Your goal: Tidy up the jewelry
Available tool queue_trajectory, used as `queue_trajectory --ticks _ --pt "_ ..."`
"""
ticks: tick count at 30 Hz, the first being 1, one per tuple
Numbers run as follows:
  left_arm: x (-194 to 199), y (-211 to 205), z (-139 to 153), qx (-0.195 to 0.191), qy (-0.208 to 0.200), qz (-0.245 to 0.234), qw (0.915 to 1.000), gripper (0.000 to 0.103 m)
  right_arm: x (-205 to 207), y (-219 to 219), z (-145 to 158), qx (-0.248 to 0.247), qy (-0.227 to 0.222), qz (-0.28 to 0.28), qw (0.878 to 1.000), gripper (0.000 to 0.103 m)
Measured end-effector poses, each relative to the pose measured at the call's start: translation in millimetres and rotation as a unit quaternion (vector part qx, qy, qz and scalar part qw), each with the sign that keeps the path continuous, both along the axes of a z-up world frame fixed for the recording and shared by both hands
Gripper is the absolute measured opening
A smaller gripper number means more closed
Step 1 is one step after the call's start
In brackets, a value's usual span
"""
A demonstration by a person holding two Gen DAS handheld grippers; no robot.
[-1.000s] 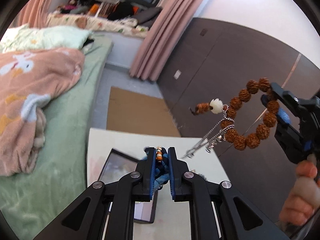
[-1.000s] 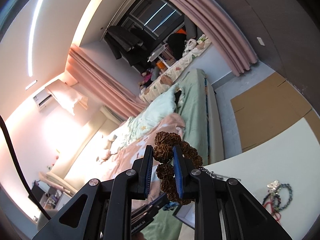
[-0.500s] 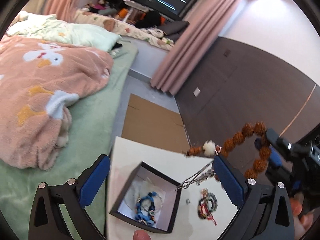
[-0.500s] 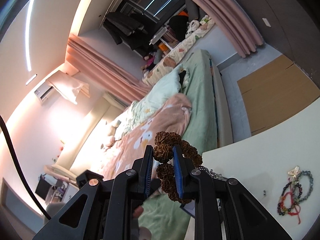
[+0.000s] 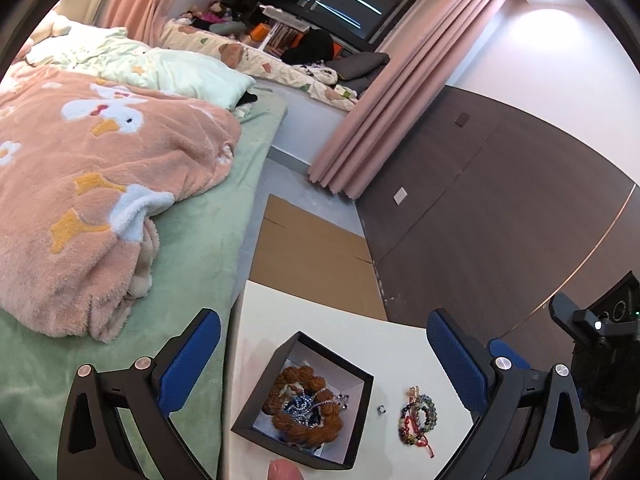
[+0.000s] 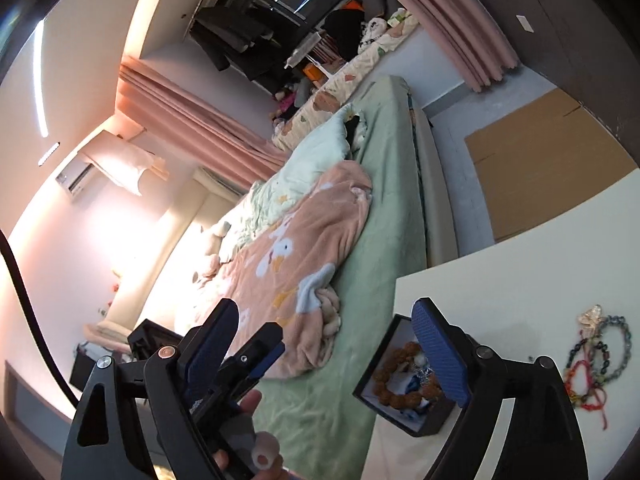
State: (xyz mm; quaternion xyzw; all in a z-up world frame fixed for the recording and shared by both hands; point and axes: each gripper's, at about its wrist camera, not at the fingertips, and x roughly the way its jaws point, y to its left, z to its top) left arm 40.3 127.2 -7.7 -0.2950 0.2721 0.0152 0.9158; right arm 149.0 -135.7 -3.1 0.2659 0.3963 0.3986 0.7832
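both the left gripper (image 5: 324,356) and right gripper (image 6: 344,344) now stand spread apart, empty. the brown bead bracelet (image 5: 304,404) released a moment ago lies in the black box (image 5: 360,380) below; the colored bracelets (image 5: 418,420) beside it probably come next.

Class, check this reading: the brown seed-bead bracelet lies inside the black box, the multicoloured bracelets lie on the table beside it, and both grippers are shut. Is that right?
Not quite. Both grippers are open: the left gripper and the right gripper each show wide-spread fingers in their own wrist views. The rest holds: the brown bracelet lies inside the black box, and the multicoloured bracelets lie on the table beside it.
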Motion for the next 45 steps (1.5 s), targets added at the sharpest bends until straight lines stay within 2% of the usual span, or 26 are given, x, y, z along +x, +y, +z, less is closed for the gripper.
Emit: queue_trajectory --ticks 6,9,13,22,27,30,36,38,45 --pt "5 -14 -2 0.006 0.004 -0.024 0.9997 0.103 7 -42 -20 -0.031 0.026 -0.045 0.998 0.089" --pt "6 -25 -2 0.02 0.007 -0.031 0.9993 0.103 9 -62 -31 -0.062 0.044 -0.067 0.995 0.089" --pt "11 -39 -3 0.026 0.009 -0.044 0.9987 0.103 9 -79 -32 -0.095 0.045 -0.079 0.991 0.089" --pt "21 -81 -9 0.048 0.014 -0.09 0.9947 0.101 9 -109 -41 -0.134 0.073 -0.085 0.985 0.089" --pt "26 -107 -15 0.065 0.025 -0.121 0.9902 0.086 11 -126 -46 -0.152 0.081 -0.094 0.981 0.089" --pt "32 -120 -22 0.072 0.037 -0.133 0.9878 0.082 12 -132 -49 -0.169 0.083 -0.102 0.977 0.089" --pt "48 -147 -42 0.085 0.076 -0.16 0.9805 0.063 21 -140 -71 -0.183 0.115 -0.093 0.972 0.071" --pt "52 -156 -49 0.089 0.086 -0.17 0.9777 0.059 24 -141 -78 -0.185 0.124 -0.092 0.971 0.066" --pt "64 -186 -71 0.127 0.116 -0.193 0.966 0.047 31 -136 -95 -0.198 0.141 -0.08 0.967 0.06"
